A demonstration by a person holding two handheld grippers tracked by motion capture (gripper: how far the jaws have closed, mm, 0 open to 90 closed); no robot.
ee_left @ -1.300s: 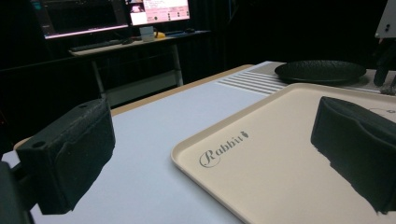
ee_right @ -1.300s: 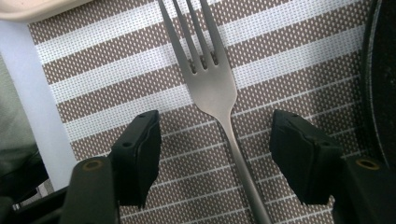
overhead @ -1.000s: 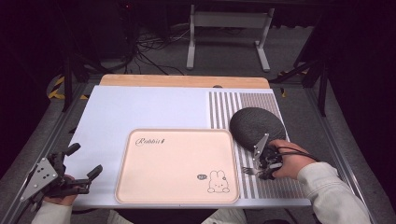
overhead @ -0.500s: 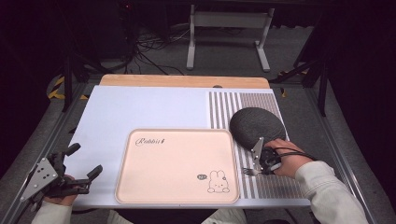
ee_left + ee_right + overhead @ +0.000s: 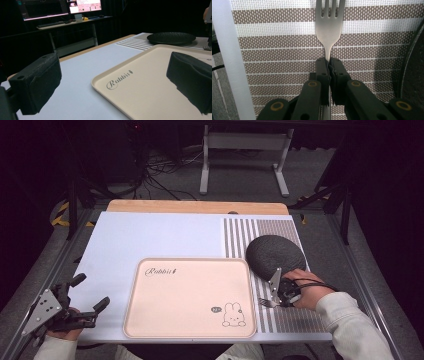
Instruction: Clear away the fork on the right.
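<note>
fork (image 5: 328, 27) sits pinched by its thin neck in the right gripper (image 5: 328, 63), left gripper (image 5: 75, 307) gaping empty; it could twist loose.

Dark room, work table lit from above.
We see a grey floor (image 5: 240, 175) beyond the table, with tangled black cables (image 5: 160, 167) at the upper left and a pale metal stand (image 5: 245, 150) on two legs. Yellow-and-black tape (image 5: 62, 212) marks the floor at the left. In the left gripper view, a desk (image 5: 72, 23) carries lit monitors (image 5: 85, 5); the surroundings stay black.
</note>
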